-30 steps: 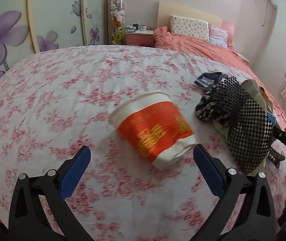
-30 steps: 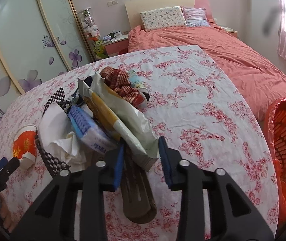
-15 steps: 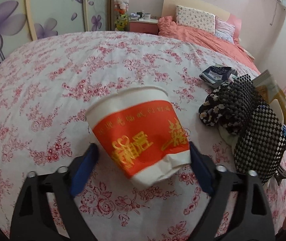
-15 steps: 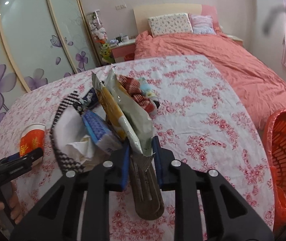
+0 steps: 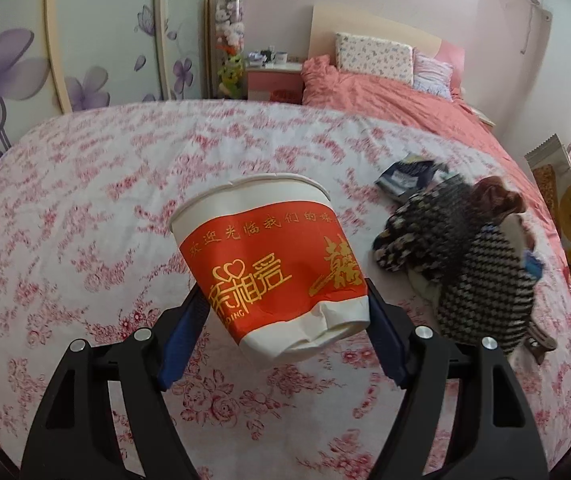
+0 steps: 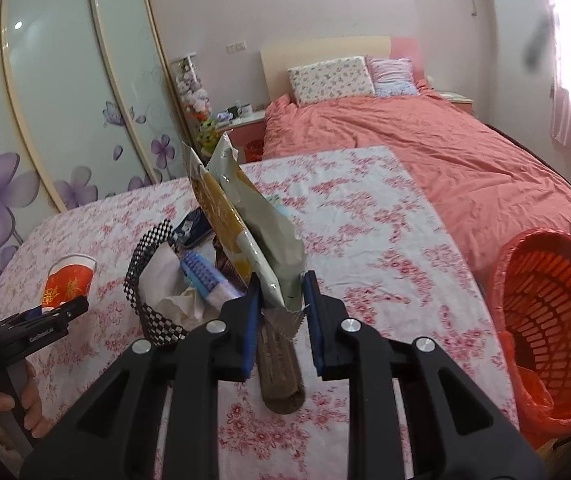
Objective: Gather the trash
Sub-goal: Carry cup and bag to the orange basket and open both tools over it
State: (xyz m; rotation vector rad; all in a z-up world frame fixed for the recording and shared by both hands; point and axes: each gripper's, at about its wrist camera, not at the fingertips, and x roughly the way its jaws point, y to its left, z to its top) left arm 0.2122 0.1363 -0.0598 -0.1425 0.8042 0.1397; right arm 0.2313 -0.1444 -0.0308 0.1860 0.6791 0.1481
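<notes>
Trash is not in the orange basket (image 6: 541, 320) yet. We are squeezing the paper cup (image 5: 269, 264) in our left tongs (image 5: 285, 312) and the snack wrapper (image 6: 253, 236) in our right tongs (image 6: 281, 304), above the worktop (image 6: 385, 240).

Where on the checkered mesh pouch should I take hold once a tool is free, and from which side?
Judging from the right wrist view, grip the checkered mesh pouch by its raised near rim. That rim is a thin, exposed standing edge, and the pouch's mouth gapes upward with crumpled tissue inside. Come from above, one finger inside the mouth and one outside. Its sides look soft, so they would probably collapse.
</notes>
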